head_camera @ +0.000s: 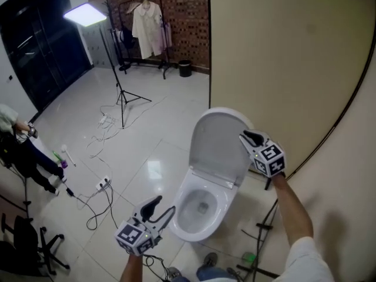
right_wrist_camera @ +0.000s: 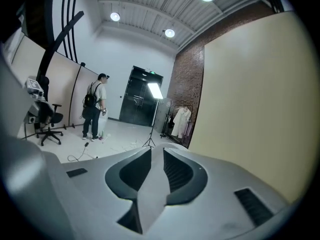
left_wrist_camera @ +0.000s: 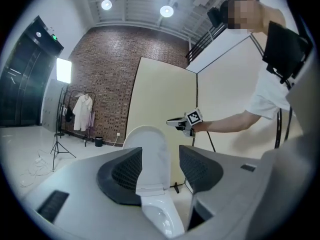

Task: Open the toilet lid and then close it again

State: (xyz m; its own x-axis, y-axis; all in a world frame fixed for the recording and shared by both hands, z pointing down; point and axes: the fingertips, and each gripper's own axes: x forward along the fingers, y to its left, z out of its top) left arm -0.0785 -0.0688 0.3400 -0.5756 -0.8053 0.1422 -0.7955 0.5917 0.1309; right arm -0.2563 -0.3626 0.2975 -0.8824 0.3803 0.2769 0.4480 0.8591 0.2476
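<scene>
Right tool (head_camera: 245,136): pinched tight on the upper edge of the toilet lid (head_camera: 217,145), raised over the open bowl (head_camera: 200,207) just below, beige panel (head_camera: 282,51) close behind. Left tool (head_camera: 164,205): jaws apart with nothing between them, held in the air near the bowl's front rim, lid straight ahead, right tool beyond it.

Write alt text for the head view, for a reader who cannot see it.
A white toilet stands with its lid raised in front of a beige panel, and the right gripper is shut on the lid's upper right edge. The left gripper hovers open at lower left, beside the toilet. Behind, a tiled floor holds a light stand and a clothes rack.
</scene>
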